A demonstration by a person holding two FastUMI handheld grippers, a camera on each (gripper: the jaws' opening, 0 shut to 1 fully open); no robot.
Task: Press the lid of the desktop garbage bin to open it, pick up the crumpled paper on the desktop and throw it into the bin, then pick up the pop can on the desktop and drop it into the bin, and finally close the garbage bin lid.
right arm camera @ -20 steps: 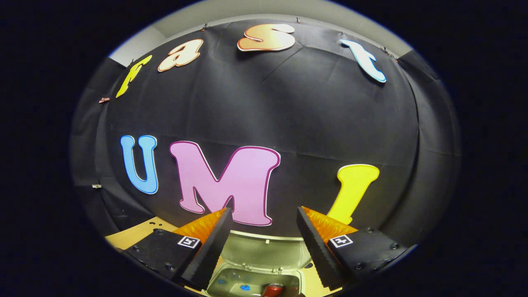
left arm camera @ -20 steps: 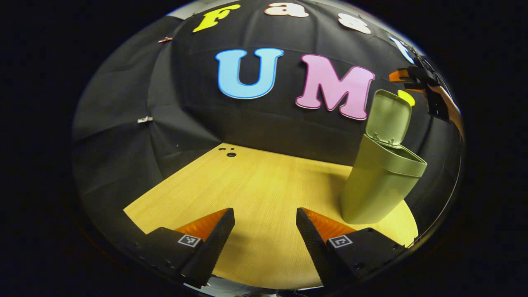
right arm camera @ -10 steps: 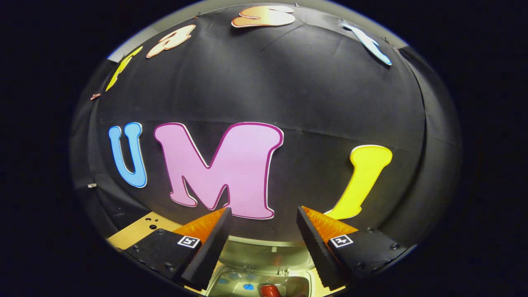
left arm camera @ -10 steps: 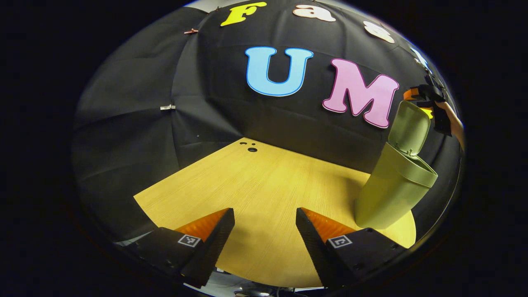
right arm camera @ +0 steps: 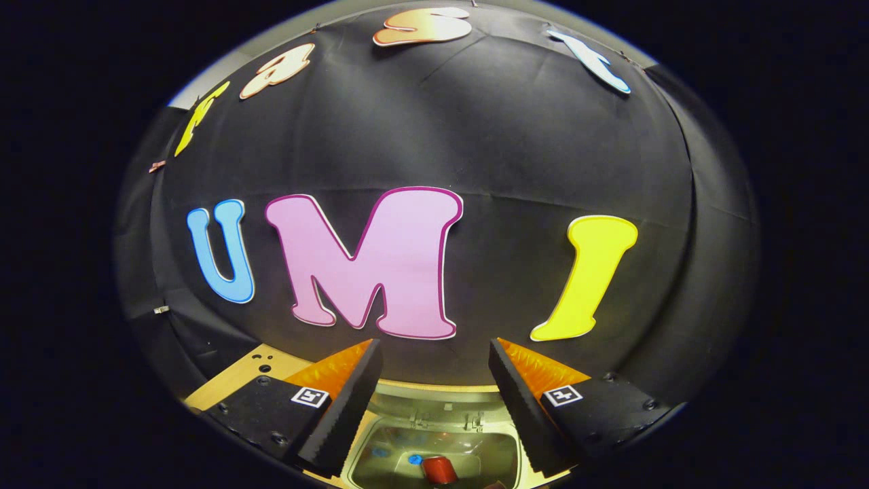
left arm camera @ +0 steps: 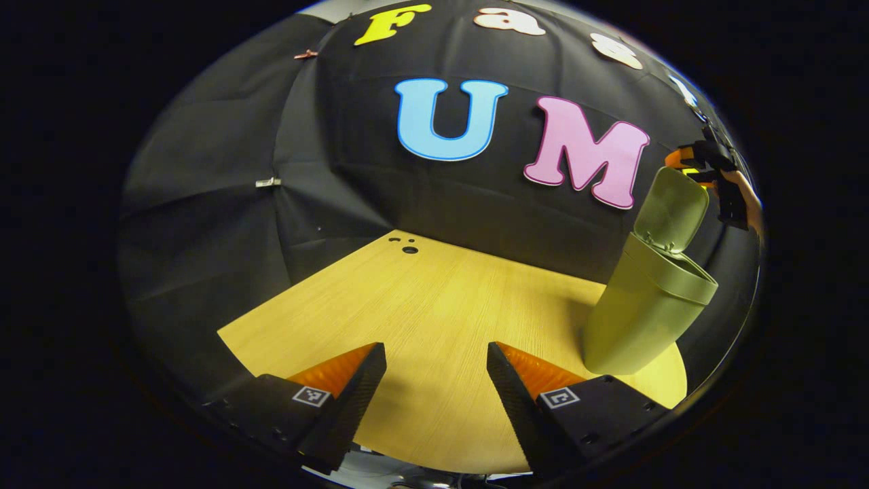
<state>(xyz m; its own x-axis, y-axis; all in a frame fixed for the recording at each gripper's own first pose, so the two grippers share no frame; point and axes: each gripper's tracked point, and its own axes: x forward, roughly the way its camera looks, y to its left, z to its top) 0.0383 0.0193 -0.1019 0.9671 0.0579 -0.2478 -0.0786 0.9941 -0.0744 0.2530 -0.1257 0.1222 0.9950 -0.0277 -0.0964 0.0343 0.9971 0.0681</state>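
One wooden desk (left arm camera: 434,305), bin (left arm camera: 645,312) (lid up)

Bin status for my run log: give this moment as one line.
bin: lid up | can: inside bin | right gripper: open above bin | left gripper: open, empty

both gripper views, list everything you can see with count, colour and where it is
garbage bin: one, olive green, right side of the table, open
lid: one, olive green, standing up at the bin's back edge
pop can: one, red, lying inside the bin
blue bits: a few, blue, inside the bin beside the can; too small to identify
table: one, light wood, small holes near its far corner
left claw: one, open and empty, low over the table's near edge
right claw: one, open and empty, above the open bin
hand: one, holding the right claw, behind the lid
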